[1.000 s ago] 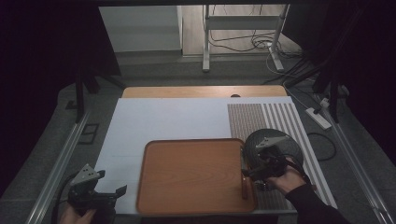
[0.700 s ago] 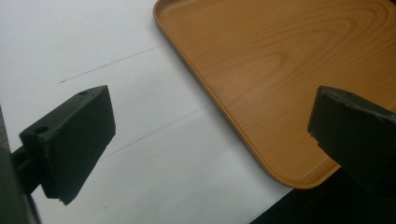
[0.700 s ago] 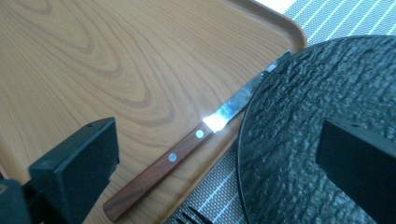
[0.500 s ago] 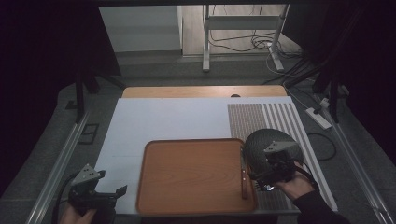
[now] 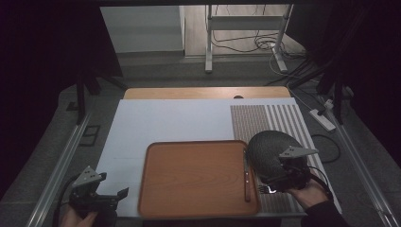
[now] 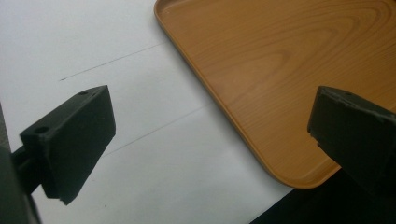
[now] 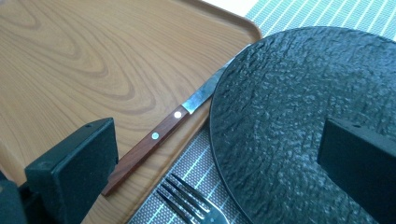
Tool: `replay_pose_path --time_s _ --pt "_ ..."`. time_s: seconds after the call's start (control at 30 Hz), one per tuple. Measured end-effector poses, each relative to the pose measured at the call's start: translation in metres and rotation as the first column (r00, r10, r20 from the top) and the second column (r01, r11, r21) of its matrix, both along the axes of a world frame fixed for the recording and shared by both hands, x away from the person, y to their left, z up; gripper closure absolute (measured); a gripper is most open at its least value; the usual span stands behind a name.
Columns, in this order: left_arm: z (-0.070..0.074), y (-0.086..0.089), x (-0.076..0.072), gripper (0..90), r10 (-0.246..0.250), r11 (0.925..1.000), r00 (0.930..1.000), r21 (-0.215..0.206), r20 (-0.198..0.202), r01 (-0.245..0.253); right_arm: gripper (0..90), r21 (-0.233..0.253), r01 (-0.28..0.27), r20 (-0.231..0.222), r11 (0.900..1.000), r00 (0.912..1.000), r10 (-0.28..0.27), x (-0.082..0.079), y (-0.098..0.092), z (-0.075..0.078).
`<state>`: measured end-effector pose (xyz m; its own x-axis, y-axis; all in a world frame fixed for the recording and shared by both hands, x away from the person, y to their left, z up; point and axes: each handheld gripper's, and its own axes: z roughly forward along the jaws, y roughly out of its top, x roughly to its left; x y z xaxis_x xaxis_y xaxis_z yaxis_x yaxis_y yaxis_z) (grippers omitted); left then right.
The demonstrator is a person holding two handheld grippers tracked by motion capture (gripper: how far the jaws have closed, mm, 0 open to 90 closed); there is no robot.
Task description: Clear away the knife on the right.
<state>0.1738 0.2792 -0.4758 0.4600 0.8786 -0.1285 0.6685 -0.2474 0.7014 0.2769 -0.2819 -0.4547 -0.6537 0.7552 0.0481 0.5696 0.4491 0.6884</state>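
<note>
Two black grippers were seen. Each jaw was a blocky black wedge with a matte face, and small round holes were seen in the top of the left gripper's left jaw. A grey three-cornered plate was carried on top of each gripper. A dark cable was seen trailing from the right gripper. A dark sleeve was worn on the right arm.

White table carries a wooden tray and striped placemat.
</note>
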Motion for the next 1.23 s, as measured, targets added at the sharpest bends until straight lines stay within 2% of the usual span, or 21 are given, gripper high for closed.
replay_pose_path --time_s 0.5,0.67,0.9,1.07,1.23 --pt "0.000 0.001 0.000 1.4 0.004 0.9999 1.0000 -0.011 -0.003 -0.004 0.0 0.025 0.072 0.029 0.997 0.9970 -0.072 -0.017 -0.022 0.003" --pt "0.000 0.002 0.000 1.2 0.006 0.9998 1.0000 -0.019 -0.005 -0.006 0.0 0.020 0.104 0.033 0.994 0.9940 -0.104 -0.023 -0.028 0.003" --pt "0.000 0.003 0.000 0.8 0.013 0.9995 0.9999 -0.028 -0.006 -0.013 0.0 0.008 0.131 0.024 0.991 0.9910 -0.132 -0.030 -0.035 0.001" --pt "0.000 0.004 0.000 0.8 0.014 0.9995 0.9999 -0.029 -0.008 -0.015 0.0 -0.026 0.133 0.001 0.991 0.9911 -0.133 -0.034 -0.039 -0.003" --pt "0.000 0.003 0.001 0.8 0.015 0.9995 0.9998 -0.028 -0.011 -0.015 0.0 -0.020 0.145 0.000 0.989 0.9894 -0.145 -0.036 -0.041 -0.003"
